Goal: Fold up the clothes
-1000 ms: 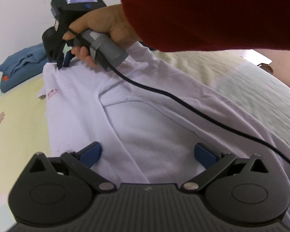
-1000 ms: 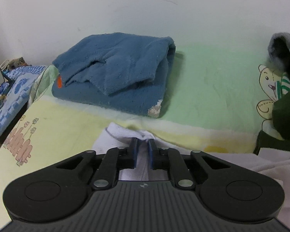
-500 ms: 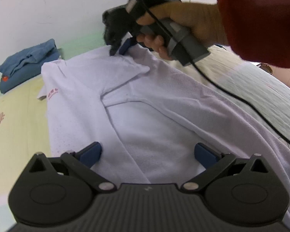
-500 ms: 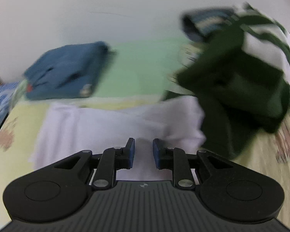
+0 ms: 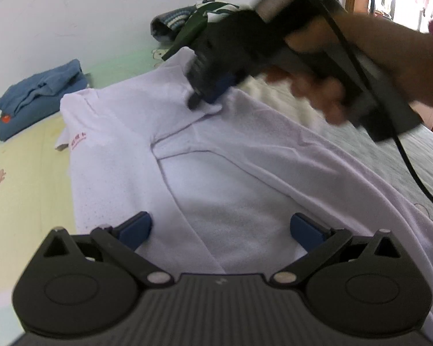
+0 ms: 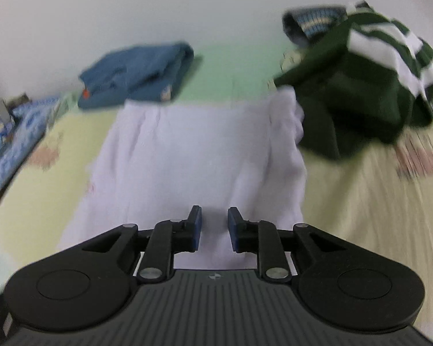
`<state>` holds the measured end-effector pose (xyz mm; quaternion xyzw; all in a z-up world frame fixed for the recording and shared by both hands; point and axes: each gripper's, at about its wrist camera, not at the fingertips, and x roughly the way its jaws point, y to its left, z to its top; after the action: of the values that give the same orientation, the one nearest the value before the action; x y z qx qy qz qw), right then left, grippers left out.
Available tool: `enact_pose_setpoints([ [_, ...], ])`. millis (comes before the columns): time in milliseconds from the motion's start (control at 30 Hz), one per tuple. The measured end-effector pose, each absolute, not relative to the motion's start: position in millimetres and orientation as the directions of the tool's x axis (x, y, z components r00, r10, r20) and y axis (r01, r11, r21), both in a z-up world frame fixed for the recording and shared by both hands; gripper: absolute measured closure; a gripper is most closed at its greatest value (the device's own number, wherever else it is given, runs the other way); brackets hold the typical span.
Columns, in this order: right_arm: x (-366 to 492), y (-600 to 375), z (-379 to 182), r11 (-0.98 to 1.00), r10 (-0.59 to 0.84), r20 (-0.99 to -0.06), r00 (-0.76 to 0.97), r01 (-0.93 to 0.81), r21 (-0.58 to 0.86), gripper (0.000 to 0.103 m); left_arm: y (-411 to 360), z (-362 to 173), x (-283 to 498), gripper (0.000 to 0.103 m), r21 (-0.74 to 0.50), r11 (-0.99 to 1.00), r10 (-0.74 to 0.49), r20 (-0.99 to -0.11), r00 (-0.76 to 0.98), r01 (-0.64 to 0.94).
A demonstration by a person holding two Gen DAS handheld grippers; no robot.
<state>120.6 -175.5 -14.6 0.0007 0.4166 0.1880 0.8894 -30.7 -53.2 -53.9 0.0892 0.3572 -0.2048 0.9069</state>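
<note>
Matt white knit shirt (image 5: 222, 178) (finely dotted weave) — ribbed black plastic hand-held gripper (image 6: 215, 225), blue pads.

A: Anything crowding the white shirt (image 6: 187, 150)?
B: Green striped pile (image 6: 360, 86) touches its far right corner; folded blue sweater (image 6: 135, 75) sits just beyond the far left. Bare bedsheet (image 6: 355, 201) flanks both sides.

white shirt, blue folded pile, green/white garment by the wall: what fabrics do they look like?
White shirt: looks like thin sports mesh, matte; tiny pinholes dot the left panel. Probably synthetic, unconfirmed.
Blue folded pile: seems a thick knit, likely a sweater; bulky soft folds, fuzzy surface.
Green and white striped garment: heavy, matte, possibly knit or fleece; motion blur hides the weave.
</note>
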Motion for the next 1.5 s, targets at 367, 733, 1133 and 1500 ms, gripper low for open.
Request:
enact_pose_setpoints([
  [367, 92.7, -175.3, -25.3, 0.943, 0.315, -0.727, 0.611, -0.29, 0.164, 0.078, -54.5, -53.9, -29.9, 0.001, 0.018, 0.9, -0.307, -0.684, 0.662, 0.436],
  [733, 8.2, -208.0, 13.8, 0.942, 0.328, -0.501, 0.801, -0.313, 0.117, 0.033, -55.6, -25.4, -67.4, 0.005, 0.082, 0.904, -0.284, -0.618, 0.733, 0.419],
  [1133, -68.9, -229.5, -19.9, 0.833, 0.491, -0.687, 0.535, -0.519, 0.191, 0.098, -64.1, -27.1, -142.4, 0.035, 0.035, 0.927, -0.228, -0.737, 0.636, 0.374],
  [1500, -122.5, -240.5, -28.1, 0.704, 0.605, -0.72, 0.34, -0.651, 0.284, 0.091, -84.9, -30.0, -198.9, 0.031, -0.015, 0.92, -0.247, -0.799, 0.549, 0.391],
])
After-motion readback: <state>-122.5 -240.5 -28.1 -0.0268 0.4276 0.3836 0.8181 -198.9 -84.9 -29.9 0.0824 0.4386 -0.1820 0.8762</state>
